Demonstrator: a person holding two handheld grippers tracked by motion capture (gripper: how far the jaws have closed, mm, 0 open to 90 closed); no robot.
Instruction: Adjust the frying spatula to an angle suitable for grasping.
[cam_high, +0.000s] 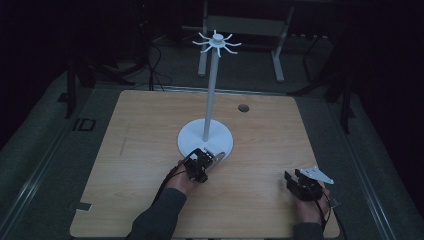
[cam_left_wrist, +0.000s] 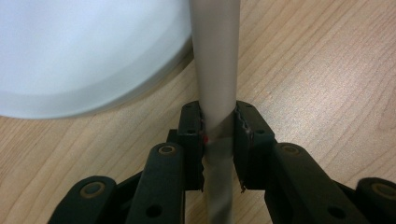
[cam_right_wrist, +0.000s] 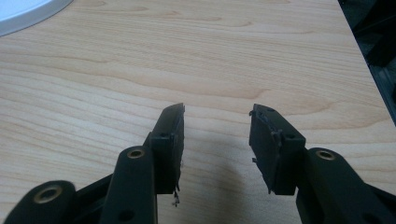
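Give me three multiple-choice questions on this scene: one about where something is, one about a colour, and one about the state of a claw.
1. Where is the stand?
A. About mid-table
B. At the left near corner
C. On the floor

2. What colour is the stand?
A. Black
B. White
C. Red

3. What state is the left claw in?
A. Wide open
B. Shut on a grey bar
C. Shut on a cup

Answers:
1. A. The high view shows its round base near the middle of the tabletop.
2. B. The base, pole and top hooks are all white.
3. B. The left gripper view shows both pads pressing on the bar.
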